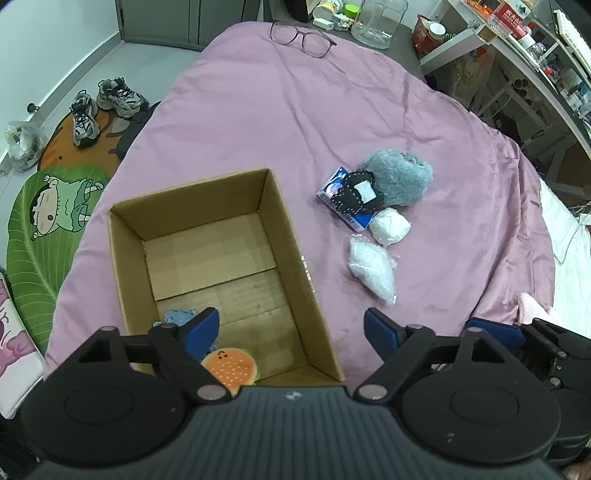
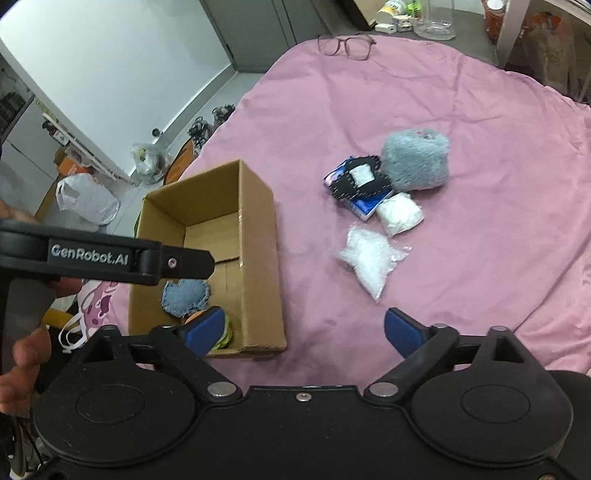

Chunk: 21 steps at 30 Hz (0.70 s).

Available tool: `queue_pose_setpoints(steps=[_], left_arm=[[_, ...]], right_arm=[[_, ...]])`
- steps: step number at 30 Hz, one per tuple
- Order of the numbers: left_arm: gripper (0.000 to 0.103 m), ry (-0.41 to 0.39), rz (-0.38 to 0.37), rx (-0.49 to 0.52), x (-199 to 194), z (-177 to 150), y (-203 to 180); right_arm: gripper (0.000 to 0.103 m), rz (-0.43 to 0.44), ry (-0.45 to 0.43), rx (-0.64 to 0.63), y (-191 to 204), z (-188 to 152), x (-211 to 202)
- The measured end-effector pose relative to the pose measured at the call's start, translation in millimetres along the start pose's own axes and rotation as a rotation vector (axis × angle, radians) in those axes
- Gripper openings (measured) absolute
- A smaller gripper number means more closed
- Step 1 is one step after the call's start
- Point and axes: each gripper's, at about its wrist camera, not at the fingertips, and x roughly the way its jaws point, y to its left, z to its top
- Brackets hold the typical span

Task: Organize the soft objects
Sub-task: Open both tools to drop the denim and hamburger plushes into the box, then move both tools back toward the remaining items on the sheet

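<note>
An open cardboard box [image 1: 122, 258] [image 2: 258, 236] sits on the pink bed cover. Inside lie a burger plush [image 1: 231, 369] and a blue denim heart [image 2: 184, 295]. To its right lie a grey furry pouch [image 1: 400, 175] [image 2: 415, 158], a black stitched patch [image 1: 354, 194] [image 2: 356, 181] on a blue packet [image 2: 369, 205], a white soft ball [image 1: 389, 226] [image 2: 399, 213] and a clear bag of white filling [image 1: 371, 267] [image 2: 367, 260]. My left gripper [image 1: 291, 328] is open and empty over the box's near right corner. My right gripper [image 2: 304, 330] is open and empty above the cover, right of the box.
Glasses [image 1: 303, 38] [image 2: 345, 44] lie at the cover's far edge, near a glass jar [image 1: 376, 20]. Sneakers [image 1: 103, 105] and a green rug [image 1: 44, 221] are on the floor to the left. Cluttered shelves [image 1: 535, 44] stand at the right.
</note>
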Motion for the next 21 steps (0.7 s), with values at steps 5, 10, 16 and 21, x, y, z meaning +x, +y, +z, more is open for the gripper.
queue_pose_setpoints(steps=[5,10,16,21], left_arm=[[0.097,-0.019,0.013,-0.009,1.0,1.6,-10.3],[0.103,-0.042,-0.002,-0.036,2.8,4.0,-20.3],[0.103,-0.050,-0.013,-0.038,10.4,7.9,-35.4],[0.103,-0.060,-0.018,-0.047,16.2,11.3,-45.5]], right_arm=[[0.097,-0.008,-0.012,0.037,-18.4,3.8,-1.8],[0.098,-0.022,-0.031,0.064,-38.7,6.6,-4.6],[0.098,-0.024,-0.042,0.093,-63.2,11.6,-4.2],[0.098,-0.020,-0.053,0.123,-82.7,17.0,-1.5]])
